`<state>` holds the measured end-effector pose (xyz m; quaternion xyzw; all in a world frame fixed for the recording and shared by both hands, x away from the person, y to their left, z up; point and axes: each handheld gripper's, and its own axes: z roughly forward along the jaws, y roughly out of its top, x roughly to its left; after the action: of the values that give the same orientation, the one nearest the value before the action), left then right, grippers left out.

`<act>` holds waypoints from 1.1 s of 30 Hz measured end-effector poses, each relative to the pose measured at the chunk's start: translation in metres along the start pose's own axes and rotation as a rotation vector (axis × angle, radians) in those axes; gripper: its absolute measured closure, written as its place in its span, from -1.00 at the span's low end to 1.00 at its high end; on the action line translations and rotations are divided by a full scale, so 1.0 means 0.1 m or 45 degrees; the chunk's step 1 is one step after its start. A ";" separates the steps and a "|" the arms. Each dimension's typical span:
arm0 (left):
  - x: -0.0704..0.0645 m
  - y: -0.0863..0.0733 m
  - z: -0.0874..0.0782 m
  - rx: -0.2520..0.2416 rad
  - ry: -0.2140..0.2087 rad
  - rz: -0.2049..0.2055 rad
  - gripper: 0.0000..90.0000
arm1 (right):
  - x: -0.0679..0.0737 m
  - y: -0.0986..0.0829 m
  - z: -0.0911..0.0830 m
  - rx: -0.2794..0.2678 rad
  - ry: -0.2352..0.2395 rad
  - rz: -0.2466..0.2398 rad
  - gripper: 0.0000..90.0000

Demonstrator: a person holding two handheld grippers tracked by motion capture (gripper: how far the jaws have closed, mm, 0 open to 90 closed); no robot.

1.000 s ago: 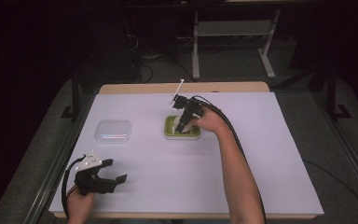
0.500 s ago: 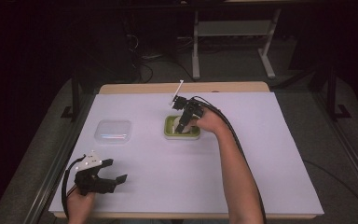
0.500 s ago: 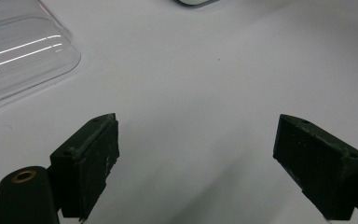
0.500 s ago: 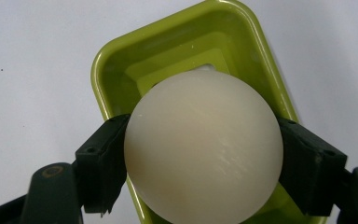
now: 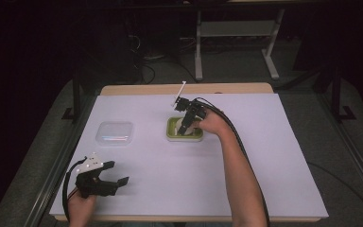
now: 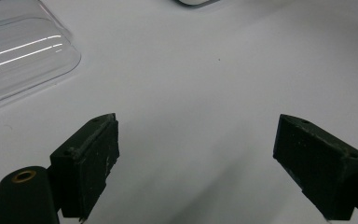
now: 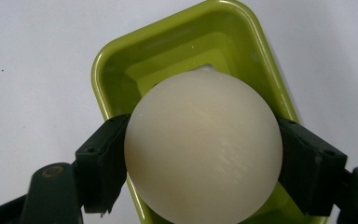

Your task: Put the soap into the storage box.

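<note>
A person is sitting at a table [image 5: 274, 156] with a white top and is holding a gripper in each hand.

The right gripper [image 5: 185, 126] is reaching out to the middle of the table, over a small green tray [image 5: 170, 130]. In the right gripper view, its two black jaws are squeezing a round, cream-white ball [image 7: 203, 147], one jaw on each side. The ball is sitting right above the green tray [image 7: 242, 42], which is shaped like a box with round corners. I cannot tell if the ball is touching the bottom of the tray or hanging just over it. The person's right hand [image 5: 211, 124] is wrapping around the gripper, and a black cable [image 5: 243, 146] is running back along the arm.

The left gripper [image 5: 108, 182] is staying low at the near left corner of the table, well apart from the tray. Its jaws are spread wide, and nothing is between them. In the left gripper view, only the white table top is lying between the two black jaws. The left hand [image 5: 81, 205] is holding it from behind.

A clear plastic lid [image 5: 115, 132] is lying flat on the table, to the left of the green tray and apart from it. In the left gripper view, the clear lid [image 6: 18, 51] is showing at the top left, with lines of light shining on it.
</note>
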<state>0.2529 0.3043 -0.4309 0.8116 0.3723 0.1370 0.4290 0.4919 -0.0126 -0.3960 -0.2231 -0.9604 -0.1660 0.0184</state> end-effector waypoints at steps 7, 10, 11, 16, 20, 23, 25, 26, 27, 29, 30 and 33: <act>0.00 0.00 0.00 0.001 0.000 0.001 -0.70 | 0.00 0.00 0.00 -0.001 0.000 -0.002 -0.48; 0.00 0.00 0.00 0.002 -0.001 0.002 -0.70 | 0.00 0.00 0.00 -0.001 -0.002 -0.002 -0.48; 0.00 0.00 0.00 0.003 -0.001 0.002 -0.70 | 0.00 0.00 0.00 -0.001 -0.001 -0.001 -0.48; 0.00 0.00 0.00 -0.002 0.001 -0.001 -0.70 | 0.00 0.00 0.00 -0.002 -0.001 -0.002 -0.48; 0.00 0.00 0.00 0.001 0.000 0.001 -0.70 | 0.00 0.00 0.00 -0.001 -0.001 0.000 -0.48; 0.00 0.00 0.00 0.000 0.000 0.001 -0.70 | 0.00 0.00 0.00 -0.001 -0.002 -0.001 -0.48; 0.00 0.00 0.00 0.000 0.000 0.001 -0.70 | 0.00 0.00 0.00 -0.001 -0.002 0.001 -0.48; 0.00 0.00 0.00 0.000 0.000 0.001 -0.70 | 0.00 0.00 0.00 -0.001 -0.002 0.003 -0.49; 0.00 0.00 0.00 0.001 -0.001 -0.002 -0.70 | 0.00 0.00 0.00 -0.003 -0.002 0.004 -0.49; 0.00 0.00 0.00 0.002 -0.002 0.001 -0.70 | 0.00 0.00 0.01 -0.003 0.000 0.006 -0.49; 0.00 0.00 0.00 0.003 -0.002 0.002 -0.70 | -0.01 0.00 0.01 -0.002 -0.001 0.008 -0.49; 0.00 0.00 0.00 0.006 -0.001 0.006 -0.70 | -0.01 -0.02 -0.07 -0.062 -0.021 0.018 -0.49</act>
<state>0.2530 0.3040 -0.4309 0.8135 0.3705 0.1367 0.4269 0.4916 -0.0165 -0.3903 -0.2317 -0.9546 -0.1873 0.0063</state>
